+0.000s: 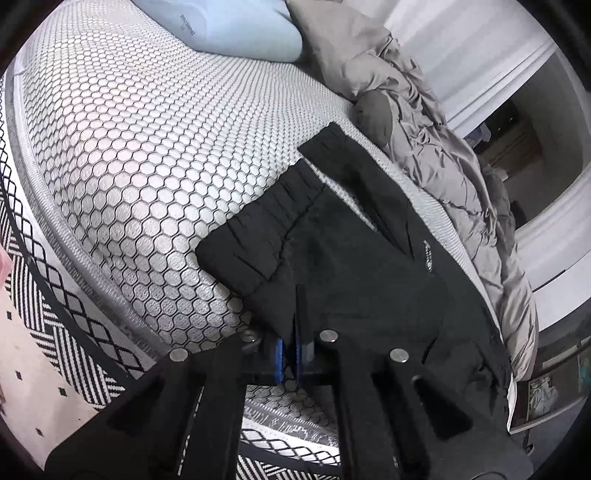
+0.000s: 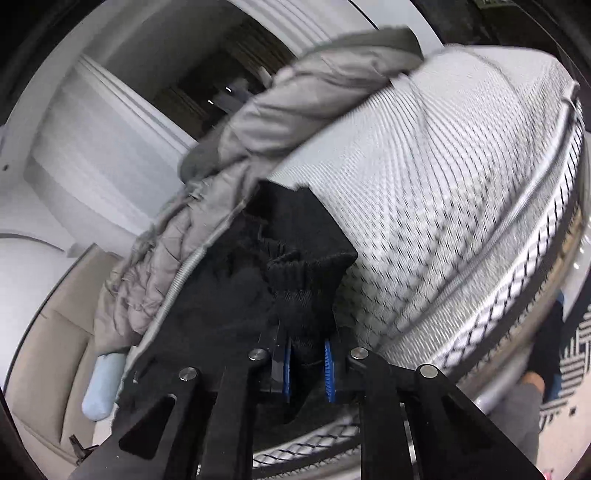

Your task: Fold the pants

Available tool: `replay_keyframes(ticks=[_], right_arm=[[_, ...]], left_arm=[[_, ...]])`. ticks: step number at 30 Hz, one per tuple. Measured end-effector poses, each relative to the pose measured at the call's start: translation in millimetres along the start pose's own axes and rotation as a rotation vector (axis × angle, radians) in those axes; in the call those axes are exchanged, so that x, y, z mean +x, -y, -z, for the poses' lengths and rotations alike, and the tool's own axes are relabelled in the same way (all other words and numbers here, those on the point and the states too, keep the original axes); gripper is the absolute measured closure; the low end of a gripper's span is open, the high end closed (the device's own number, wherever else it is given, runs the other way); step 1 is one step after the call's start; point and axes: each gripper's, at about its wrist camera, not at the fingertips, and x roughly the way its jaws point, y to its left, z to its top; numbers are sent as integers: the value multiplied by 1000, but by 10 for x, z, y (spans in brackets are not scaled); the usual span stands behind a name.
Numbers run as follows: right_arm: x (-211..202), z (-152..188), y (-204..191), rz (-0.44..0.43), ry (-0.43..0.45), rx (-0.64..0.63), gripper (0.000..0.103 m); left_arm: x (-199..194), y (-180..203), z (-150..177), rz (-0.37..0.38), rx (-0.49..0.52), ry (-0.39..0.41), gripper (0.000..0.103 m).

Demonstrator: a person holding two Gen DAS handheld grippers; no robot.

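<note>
1. Only the left wrist view showed the blue pillow (image 1: 236, 29) at the far end of the mattress (image 1: 122, 147).
2. Only the right wrist view showed a ribbed cuff.
3. The pants (image 1: 351, 258) lay by the duvet (image 1: 443, 177); the left gripper (image 1: 295, 354) pinched their near edge.
4. The right gripper (image 2: 308, 363) clamped the cuff.

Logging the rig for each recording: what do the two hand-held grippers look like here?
Both look alike. The left hand-held gripper and the right hand-held gripper have matte black, angular link arms with slotted cut-outs, round silver pivot pins at the joints, and blue ribbed pads on the inner faces of black fingers. No cables or printed markings show.
</note>
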Motion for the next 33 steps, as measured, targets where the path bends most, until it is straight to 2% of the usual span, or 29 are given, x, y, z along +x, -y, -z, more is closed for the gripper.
replay_keyframes(ticks=[5, 9, 12, 15, 17, 18, 19, 20, 21, 22, 23, 24, 26, 28, 31, 33], right_arm=[[-167, -123, -184, -101, 81, 4, 91], [-147, -402, -621, -128, 172, -78, 91], [75, -733, -994, -118, 208, -111, 91], [408, -1139, -1274, -71, 213, -115, 91], [733, -1437, -1452, -30, 189, -110, 91], [950, -1597, -1549, -8, 163, -104, 90], [1206, -1767, -1656, 21, 139, -101, 84], [1402, -1906, -1761, 58, 117, -129, 68], [1644, -2033, -1884, 119, 94, -164, 56], [1838, -2110, -1976, 185, 78, -196, 41], [1928, -2136, -2028, 225, 73, -210, 41], [1980, -2131, -2052, 238, 73, -210, 40], [1945, -2022, -1973, 183, 54, -188, 25], [1831, -1870, -1901, 144, 59, -216, 17], [1623, -1568, -1696, 114, 57, -229, 14], [1457, -1337, -1473, 86, 38, -189, 12]], left_arm=[[-151, 195, -241, 45, 31, 49, 102], [-137, 547, -657, 82, 56, 88, 102], [-16, 877, -1001, 77, 71, 102, 101], [205, 1225, -1372, 74, 59, 97, 101], [490, 1476, -1671, 10, 41, 74, 97], [643, 1592, -1798, -32, 45, 59, 88], [790, 1675, -1917, -95, 57, 55, 63], [930, 1738, -2025, -166, 67, 57, 46], [993, 1749, -2086, -206, 68, 70, 29], [1021, 1742, -2127, -230, 65, 84, 29], [1031, 1730, -2172, -239, 57, 79, 29], [1010, 1700, -2188, -216, 50, 62, 29], [901, 1639, -2175, -158, 45, 47, 28], [746, 1562, -2037, -146, 71, 62, 27], [630, 1470, -1720, -112, 136, 52, 27], [645, 1331, -1447, -95, 118, 28, 27]])
